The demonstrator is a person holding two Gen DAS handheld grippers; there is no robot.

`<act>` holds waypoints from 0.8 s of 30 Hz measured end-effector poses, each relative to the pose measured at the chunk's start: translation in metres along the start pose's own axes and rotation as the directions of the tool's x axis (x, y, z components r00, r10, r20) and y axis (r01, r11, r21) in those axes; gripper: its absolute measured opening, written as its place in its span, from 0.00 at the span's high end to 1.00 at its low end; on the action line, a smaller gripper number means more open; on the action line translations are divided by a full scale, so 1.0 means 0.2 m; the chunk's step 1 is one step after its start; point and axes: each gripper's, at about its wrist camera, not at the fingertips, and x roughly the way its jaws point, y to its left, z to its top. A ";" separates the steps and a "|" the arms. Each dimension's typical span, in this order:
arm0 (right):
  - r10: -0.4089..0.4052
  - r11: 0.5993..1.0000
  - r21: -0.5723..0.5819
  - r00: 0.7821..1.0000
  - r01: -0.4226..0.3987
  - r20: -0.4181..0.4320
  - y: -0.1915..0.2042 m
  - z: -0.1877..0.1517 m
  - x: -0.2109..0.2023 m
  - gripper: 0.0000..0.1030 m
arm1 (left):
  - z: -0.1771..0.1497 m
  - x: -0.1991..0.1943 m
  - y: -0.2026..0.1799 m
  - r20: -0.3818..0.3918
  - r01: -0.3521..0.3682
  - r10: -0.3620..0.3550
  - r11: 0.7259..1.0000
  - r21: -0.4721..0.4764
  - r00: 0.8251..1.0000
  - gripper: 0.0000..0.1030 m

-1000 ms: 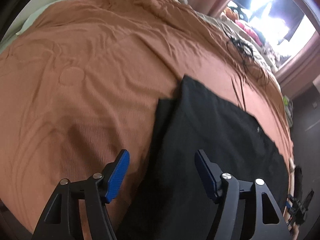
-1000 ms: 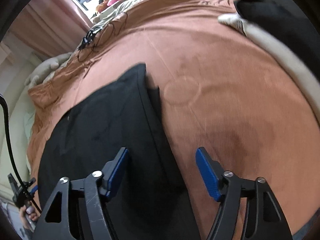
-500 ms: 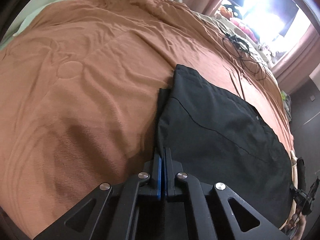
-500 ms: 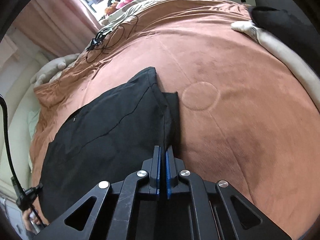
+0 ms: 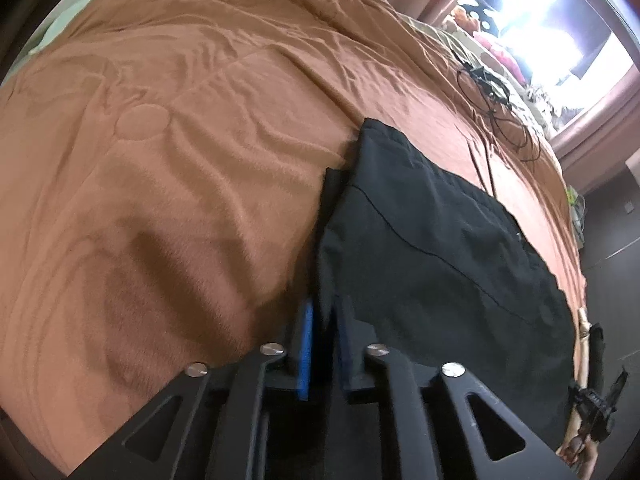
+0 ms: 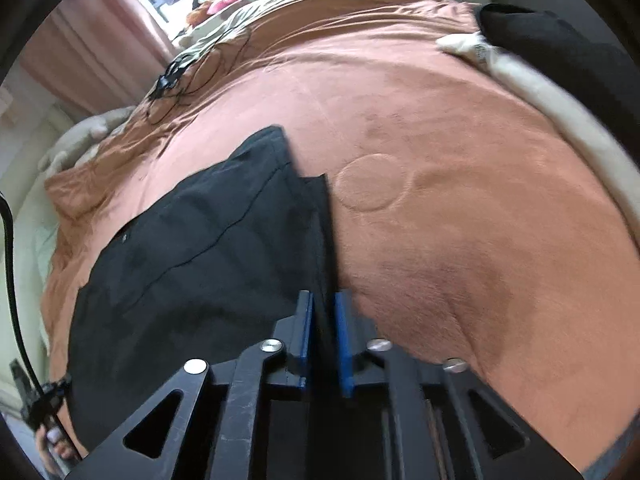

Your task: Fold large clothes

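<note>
Now the black garment (image 5: 432,256) lies spread on the brown blanket (image 5: 180,184), folded double along one edge. Beside that blanket's stitched circle (image 6: 374,183), the left gripper (image 5: 323,312) is pinched nearly closed on the garment's near fold. The right gripper (image 6: 323,308) clamps the same folded edge, its blue pads (image 6: 343,340) pressed against black cloth.

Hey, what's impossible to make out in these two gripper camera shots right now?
- Left wrist view: the near edge of the black folded garment is hidden behind the left gripper.
- Right wrist view: the right gripper likewise covers the cloth between its jaws.
- Left wrist view: the window is blown out by glare.
- Right wrist view: the black cable tangle is too small to identify.
</note>
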 end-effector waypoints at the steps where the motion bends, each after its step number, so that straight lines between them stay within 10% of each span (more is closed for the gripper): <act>1: -0.004 1.000 0.005 1.000 0.004 0.008 -0.01 0.00 -0.03 0.73 | -0.01 -0.03 0.01 0.007 0.009 -0.009 1.000 -0.005 1.000 0.67; 4: 0.010 1.000 -0.005 1.000 -0.010 0.022 0.01 -0.04 -0.12 0.73 | -0.06 -0.13 0.04 0.067 0.031 -0.030 1.000 -0.006 0.997 0.37; 24: 0.152 0.945 -0.274 0.982 -0.178 -0.114 0.70 -0.60 -0.30 0.73 | -0.49 -0.24 0.29 -0.012 0.152 -0.155 0.982 -0.110 0.988 0.36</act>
